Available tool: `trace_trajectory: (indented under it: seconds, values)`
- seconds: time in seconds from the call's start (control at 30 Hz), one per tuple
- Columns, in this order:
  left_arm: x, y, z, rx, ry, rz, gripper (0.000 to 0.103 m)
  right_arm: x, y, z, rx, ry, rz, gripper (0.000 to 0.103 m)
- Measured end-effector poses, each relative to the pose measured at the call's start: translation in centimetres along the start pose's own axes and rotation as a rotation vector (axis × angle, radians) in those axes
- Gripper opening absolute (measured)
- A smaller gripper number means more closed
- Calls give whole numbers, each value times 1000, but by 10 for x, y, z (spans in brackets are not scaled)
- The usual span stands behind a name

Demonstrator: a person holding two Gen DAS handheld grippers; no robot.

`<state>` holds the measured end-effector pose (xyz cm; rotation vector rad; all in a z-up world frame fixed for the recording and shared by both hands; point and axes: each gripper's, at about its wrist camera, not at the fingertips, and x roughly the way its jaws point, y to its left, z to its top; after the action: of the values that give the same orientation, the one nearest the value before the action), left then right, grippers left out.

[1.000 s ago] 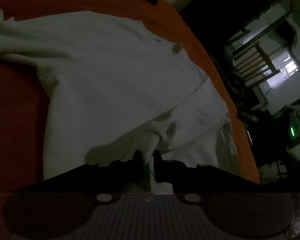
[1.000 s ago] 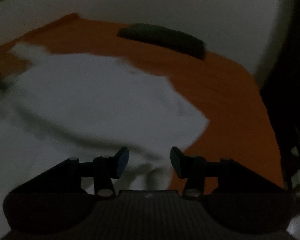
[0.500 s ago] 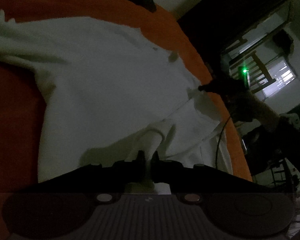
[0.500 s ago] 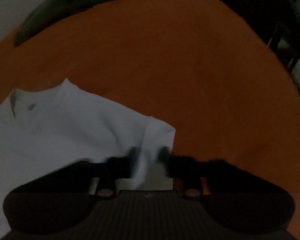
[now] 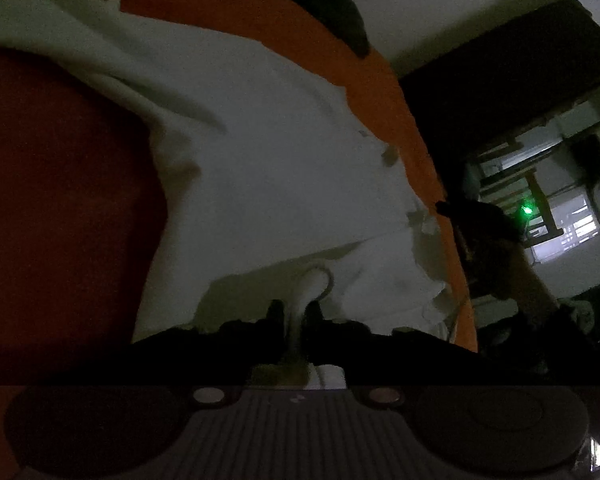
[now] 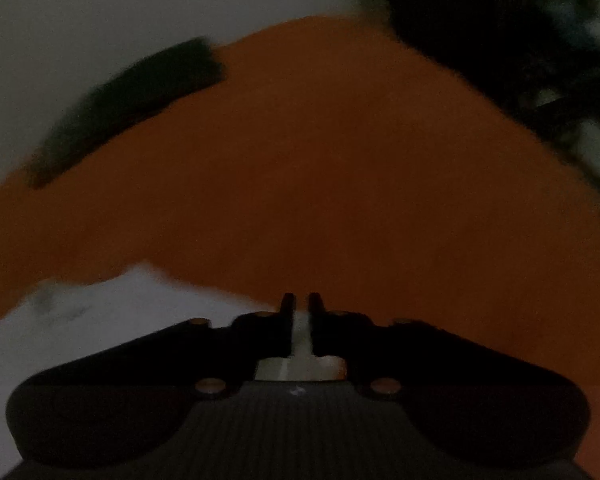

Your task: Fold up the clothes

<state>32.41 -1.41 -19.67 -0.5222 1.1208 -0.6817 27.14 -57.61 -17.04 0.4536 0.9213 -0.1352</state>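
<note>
orange bedding (image 5: 384,92) carries my white shirt (image 5: 268,184). left gripper (image 5: 296,312) pinches a fold while easing apart. only the left view shows the right gripper (image 5: 444,207); its own view (image 6: 301,304) shows cloth clamped.

A dim room in a home, likely a bedroom. A wide surface under an orange sheet (image 5: 384,92), apparently a bed, fills most of both views, and a white garment (image 5: 268,168) lies spread on it. A plain pale wall (image 5: 440,4) rises behind it. At the right of the left wrist view stand dark furniture (image 5: 500,64), a wooden chair (image 5: 540,200) and a lit window (image 5: 572,220).
</note>
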Motion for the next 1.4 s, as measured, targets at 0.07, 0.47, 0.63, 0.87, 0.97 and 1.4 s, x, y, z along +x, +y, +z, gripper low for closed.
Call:
trace_trajectory:
  seconds: [0.07, 0.47, 0.63, 0.87, 0.97, 1.4]
  values:
    - [0, -4, -4, 30, 15, 4, 11, -21, 12, -17, -46, 31, 54, 49]
    - [23, -26, -22, 101, 23, 83, 10, -101, 24, -204, -594, -36, -93, 46]
    - [13, -26, -31, 42, -20, 72, 4, -100, 8, -199, -605, -94, -132, 7]
    - [-4, -21, -44, 39, 11, 111, 4, -118, -16, -224, -614, -92, -108, 9]
    - [1, -24, -45, 77, 26, 174, 7, -109, -25, -224, -600, -84, -126, 28]
    - [4, -51, -53, 199, 72, 380, 30, -156, 30, -192, -492, -126, 120, 34]
